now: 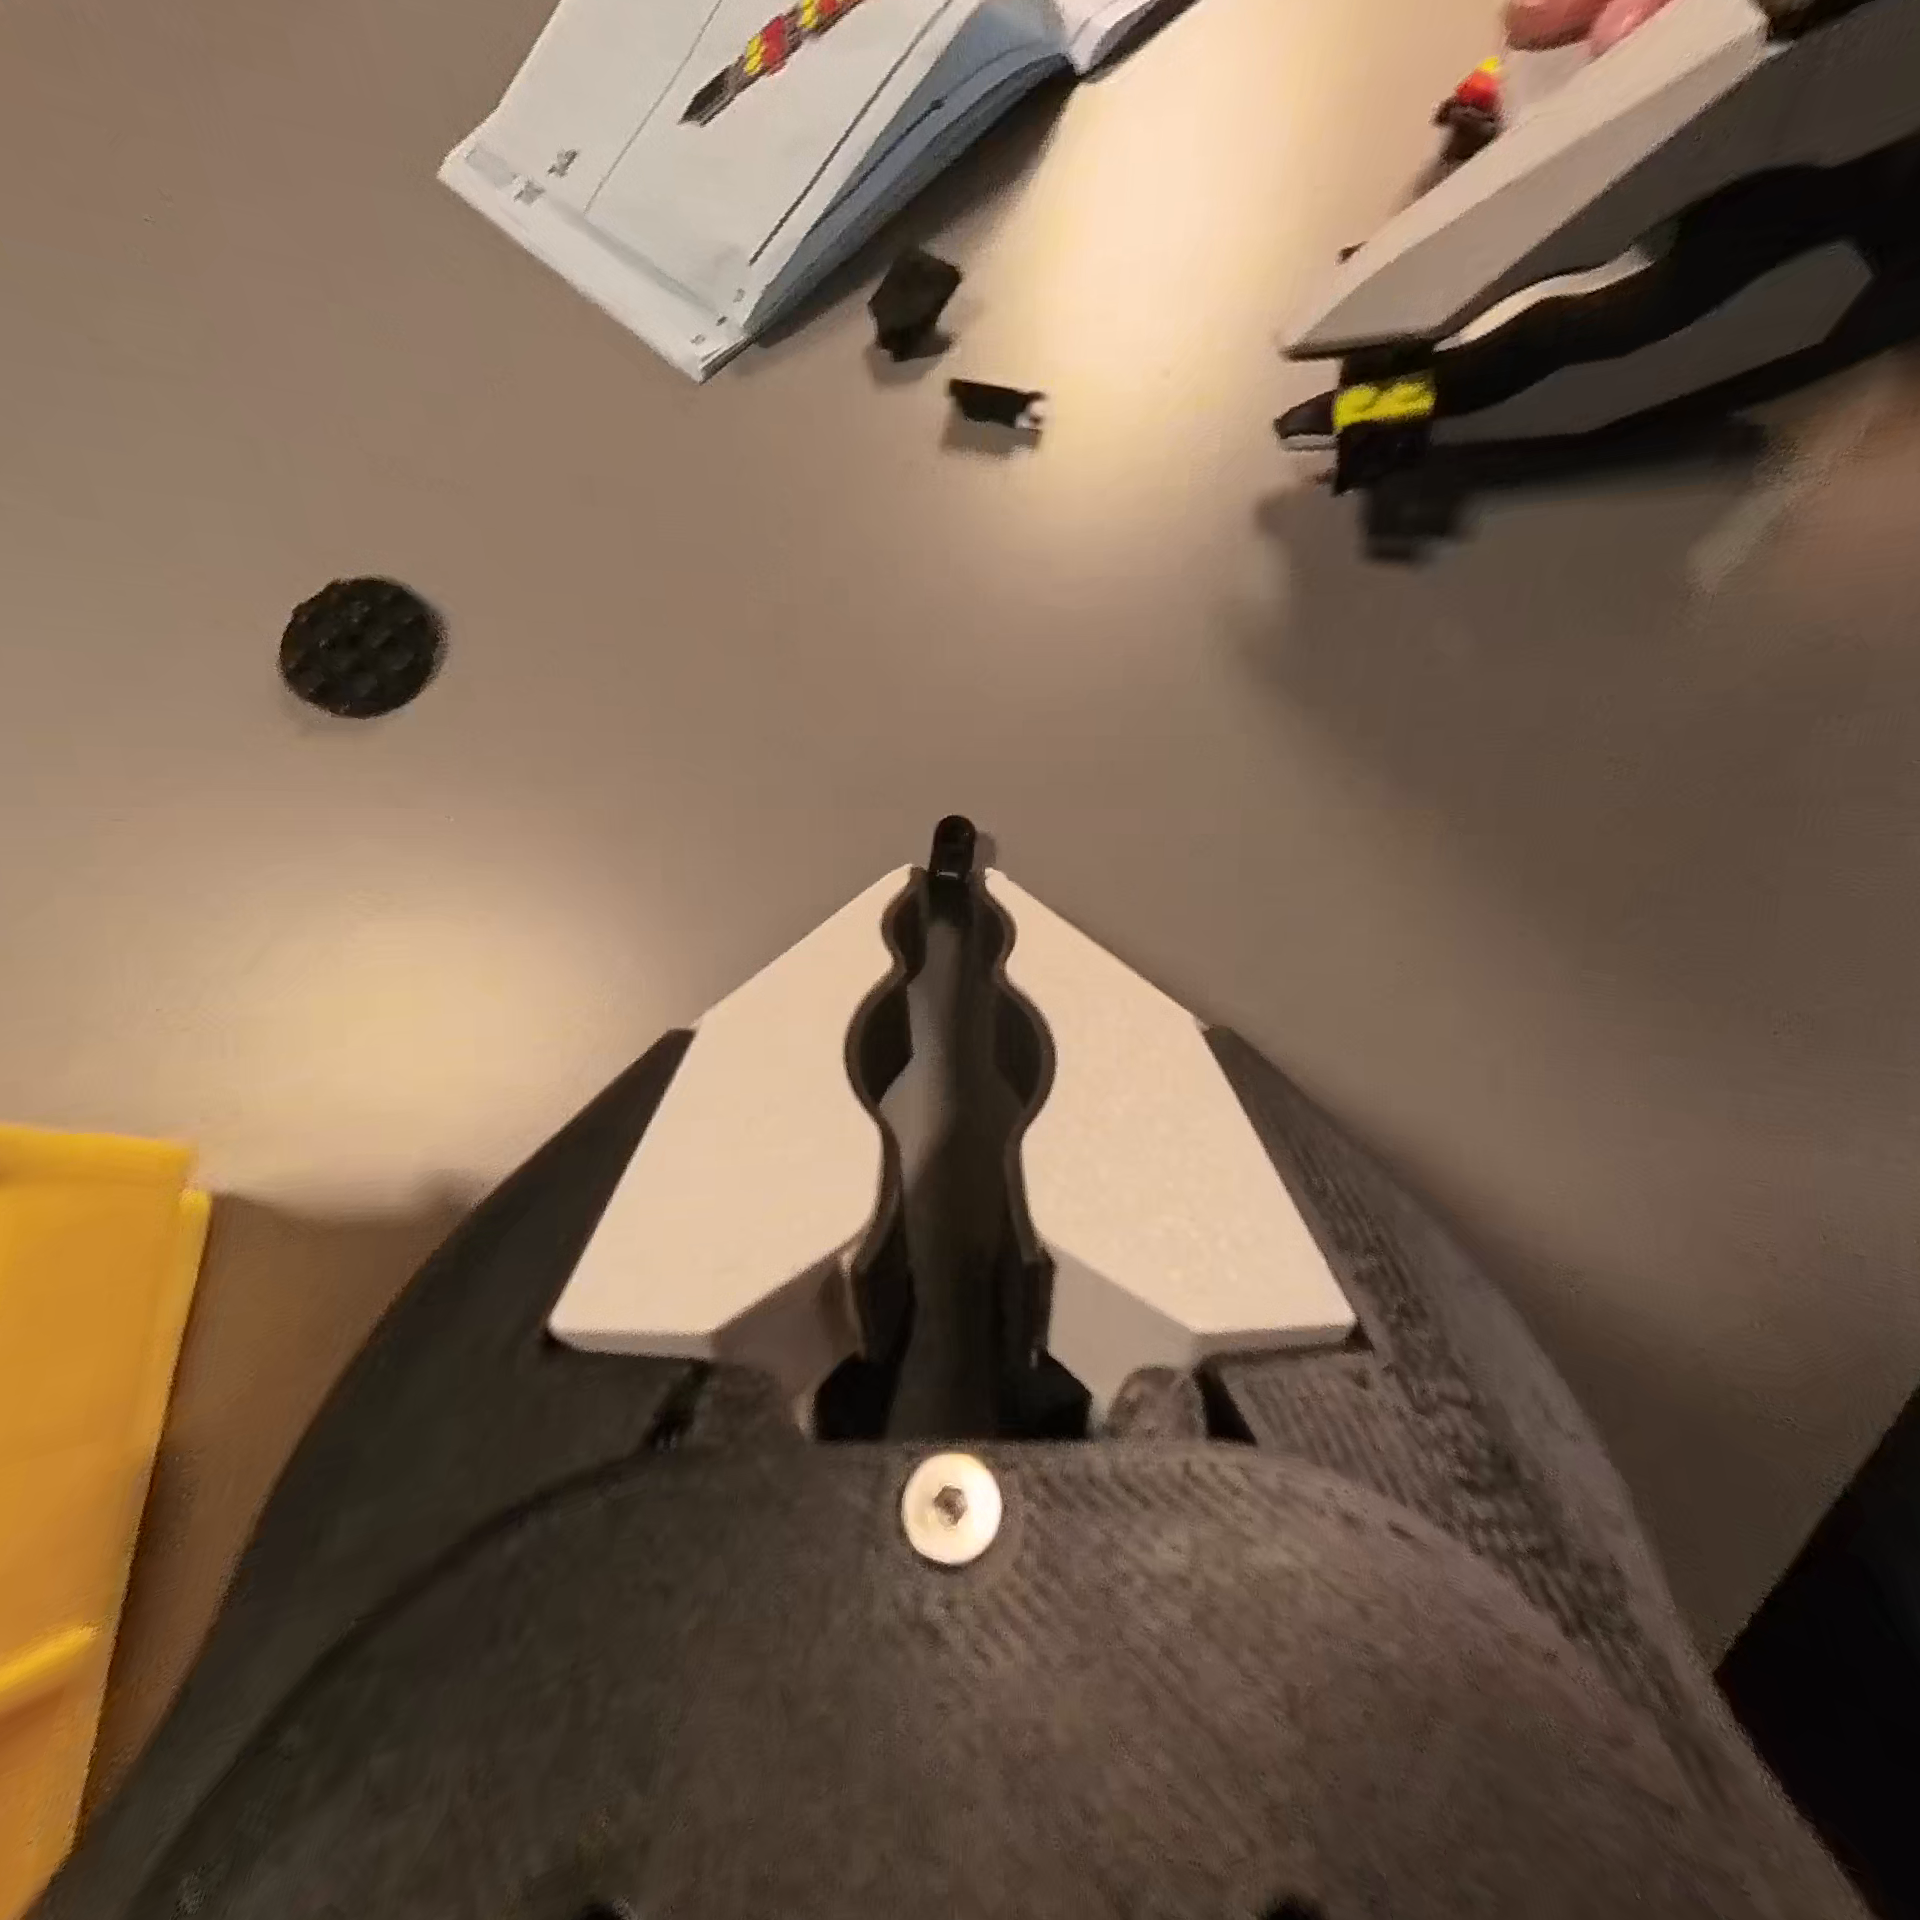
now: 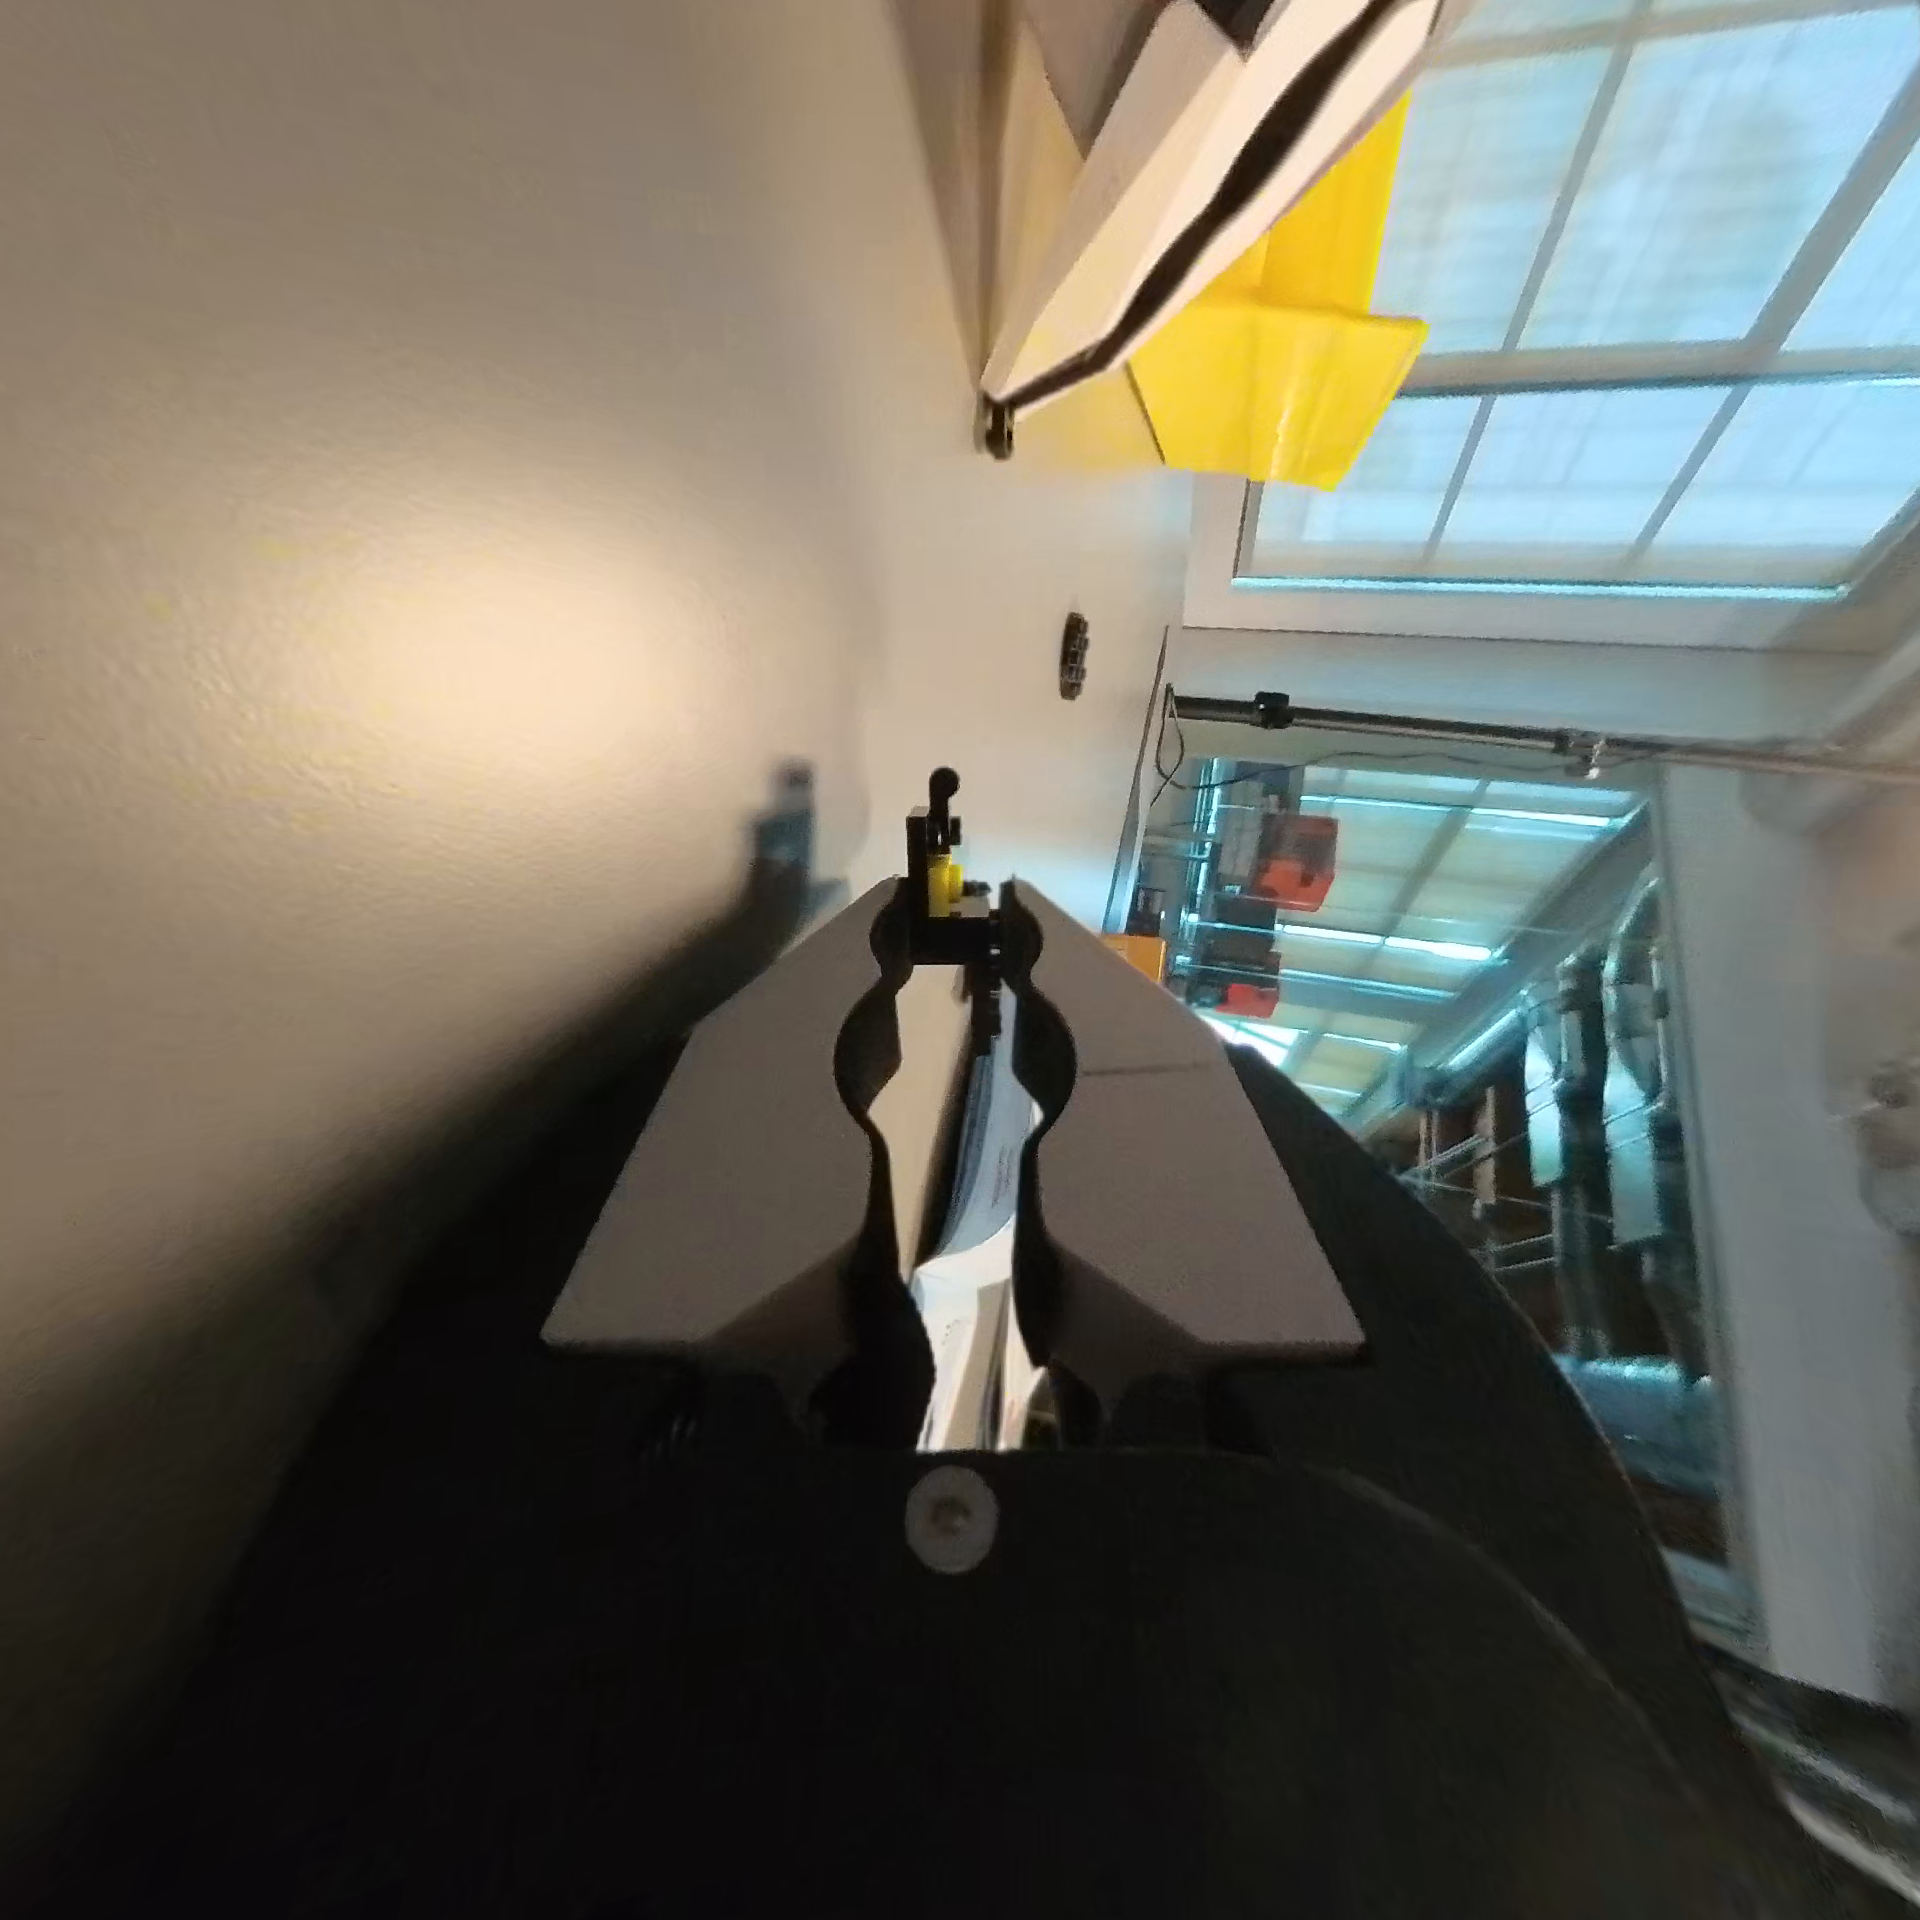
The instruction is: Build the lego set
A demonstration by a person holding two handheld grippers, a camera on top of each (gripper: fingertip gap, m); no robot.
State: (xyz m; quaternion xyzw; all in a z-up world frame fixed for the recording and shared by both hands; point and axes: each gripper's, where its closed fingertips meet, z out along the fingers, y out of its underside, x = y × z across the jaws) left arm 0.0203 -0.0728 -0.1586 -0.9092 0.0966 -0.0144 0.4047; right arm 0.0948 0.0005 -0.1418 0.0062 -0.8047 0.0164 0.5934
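The left claw [image 1: 951, 868] pinches a small black peg [image 1: 953, 844] above the counter [image 1: 727, 675]. The right claw [image 2: 948, 896] grips a black-and-yellow lego assembly [image 2: 935, 883] (blurred).

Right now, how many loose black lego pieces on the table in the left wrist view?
3: a round plate at left, and two small pieces beside the booklet. More may be hidden behind the tools.

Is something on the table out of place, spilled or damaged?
Nothing looks damaged or spilled. Loose pieces lie scattered on the beige table: a round black studded plate alone at left, and two small black bricks beside the open instruction booklet. That seems normal during building.
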